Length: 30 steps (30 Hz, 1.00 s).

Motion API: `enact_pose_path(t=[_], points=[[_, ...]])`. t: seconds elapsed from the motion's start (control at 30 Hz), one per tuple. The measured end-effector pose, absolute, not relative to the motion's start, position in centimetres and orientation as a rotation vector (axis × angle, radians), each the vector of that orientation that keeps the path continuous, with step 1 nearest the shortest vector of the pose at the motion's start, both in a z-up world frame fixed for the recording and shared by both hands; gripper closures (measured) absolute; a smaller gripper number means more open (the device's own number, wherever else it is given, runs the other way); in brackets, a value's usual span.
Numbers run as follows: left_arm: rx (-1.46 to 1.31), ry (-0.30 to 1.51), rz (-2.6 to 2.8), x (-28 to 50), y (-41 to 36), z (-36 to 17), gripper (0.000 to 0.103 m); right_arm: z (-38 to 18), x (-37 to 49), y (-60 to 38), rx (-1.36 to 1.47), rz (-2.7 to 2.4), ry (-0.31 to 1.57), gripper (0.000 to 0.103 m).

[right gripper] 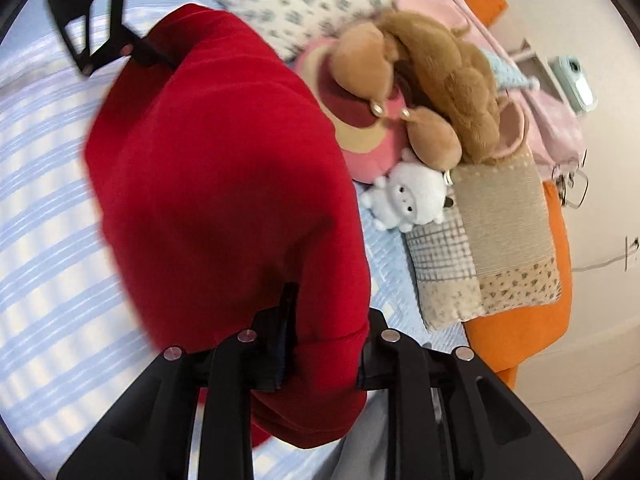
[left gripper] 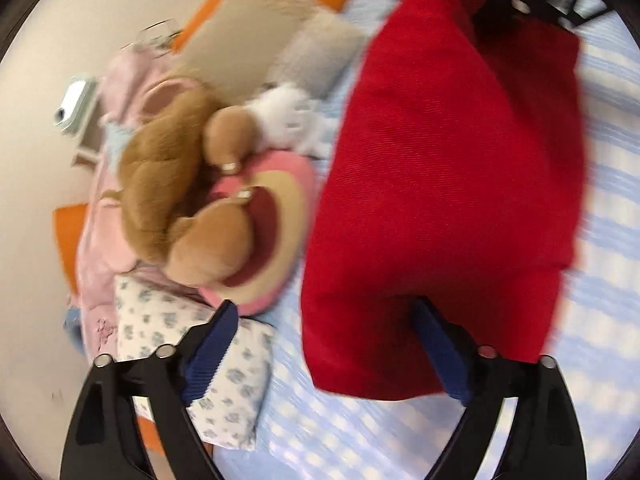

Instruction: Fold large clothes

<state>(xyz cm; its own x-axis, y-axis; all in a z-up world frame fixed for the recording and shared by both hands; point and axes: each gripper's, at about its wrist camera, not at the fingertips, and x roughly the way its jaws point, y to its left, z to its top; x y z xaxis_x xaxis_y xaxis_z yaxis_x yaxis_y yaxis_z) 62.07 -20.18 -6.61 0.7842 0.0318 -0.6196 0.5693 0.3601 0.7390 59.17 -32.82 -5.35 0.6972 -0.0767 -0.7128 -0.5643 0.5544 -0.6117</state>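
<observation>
A red garment lies folded on the blue-and-white striped bed sheet. My left gripper is open; its right blue pad touches the garment's near edge, its left pad is over a floral pillow. In the right wrist view the garment fills the middle. My right gripper has its jaws partly apart with the garment's near edge between them; whether it grips is unclear. The left gripper shows at the garment's far end.
Plush toys lie beside the garment: a brown one, a pink one and a small white one. A floral pillow, a beige patchwork pillow, pink clothing and an orange bed edge border them.
</observation>
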Motion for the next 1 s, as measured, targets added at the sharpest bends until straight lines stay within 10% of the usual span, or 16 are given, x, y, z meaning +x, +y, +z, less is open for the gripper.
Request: enact_pose_path(t=[0.23, 0.4, 0.5, 0.57, 0.6, 0.67, 0.83, 1.0], points=[[1.087, 0.593, -0.213, 70.3, -21.9, -11.4, 0.018, -11.1, 69.1, -33.5, -0.911, 0.17, 0.774, 0.068], [1.017, 0.656, -0.214, 72.8, -22.9, -16.9, 0.07, -16.8, 72.5, -33.2, -0.877, 0.082, 0.786, 0.06], [0.937, 0.623, -0.192, 72.3, -22.4, -17.3, 0.073, -18.2, 72.8, -34.2, -0.769, 0.071, 0.76, 0.06], [0.878, 0.631, -0.195, 72.4, -21.8, -16.4, 0.064, -17.4, 72.6, -35.4, -0.683, 0.062, 0.745, 0.053], [0.862, 0.627, -0.175, 72.3, -21.4, -15.7, 0.044, -16.8, 72.6, -35.8, -0.649, 0.063, 0.747, 0.047], [0.78, 0.609, -0.185, 71.3, -20.3, -12.8, 0.009, -13.9, 71.7, -37.5, -0.528, 0.073, 0.711, 0.004], [0.562, 0.507, -0.186, 69.0, -18.2, -4.5, 0.005, -5.6, 68.8, -42.7, -0.179, 0.118, 0.58, 0.008], [0.367, 0.574, -0.257, 69.1, -20.2, -3.4, 0.005, -4.0, 69.0, -44.6, 0.114, 0.197, 0.603, 0.066]])
